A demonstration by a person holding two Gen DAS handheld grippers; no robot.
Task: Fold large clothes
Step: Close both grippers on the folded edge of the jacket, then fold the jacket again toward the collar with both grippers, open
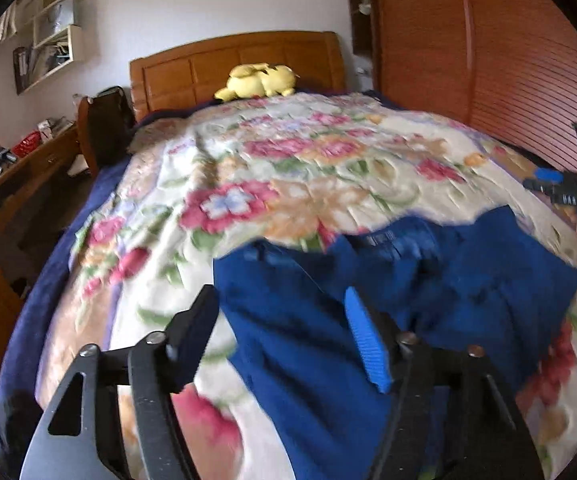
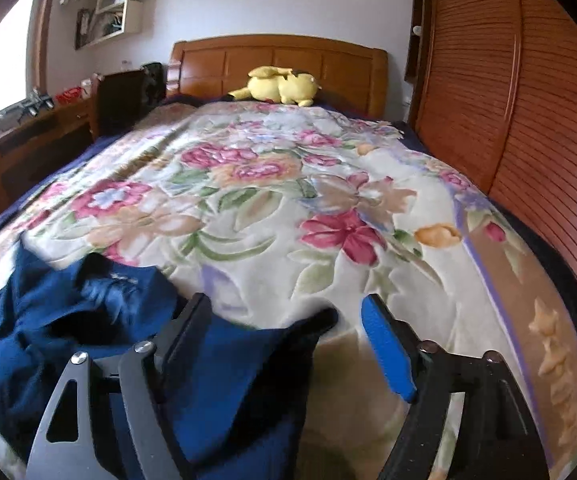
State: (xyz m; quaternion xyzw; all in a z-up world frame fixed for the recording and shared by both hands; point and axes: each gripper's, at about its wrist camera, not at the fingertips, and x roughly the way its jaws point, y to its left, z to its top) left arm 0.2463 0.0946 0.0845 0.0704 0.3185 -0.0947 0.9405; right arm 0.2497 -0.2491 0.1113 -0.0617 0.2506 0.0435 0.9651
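— Grippers first, nearest the lens: where do they stand?

— Left gripper (image 1: 284,332) hangs with its jaws spread wide and nothing between them, over the left part of the crumpled dark blue fabric garment (image 1: 368,288). Right gripper (image 2: 288,338) is just as wide apart, empty too, with a corner of the same garment (image 2: 136,344) lying beneath its left finger and the gap. In the left view the right gripper shows at the far right edge, blurred.

— And the garment itself?

— Bunched at the near end of the cream floral quilted bedspread (image 2: 272,216), uneven, with a printed label patch facing up. I can't tell sleeves from hem; the frames are smeared.

— So how should the grab go?

— My judgement: the step is picking up two matching edge points to spread it flat. Each gripper should come down on a single layer at an outer corner, not the heaped middle, and pinch cloth only, never the bedspread under it. Then lift evenly and pull apart, so wrinkles fall out.

— Anything further back to mind?

— Yellow plush toy (image 2: 280,84) lies by the orange-brown wooden headboard (image 2: 224,60), well apart. Plenty of bare bedspread between for laying the garment out.
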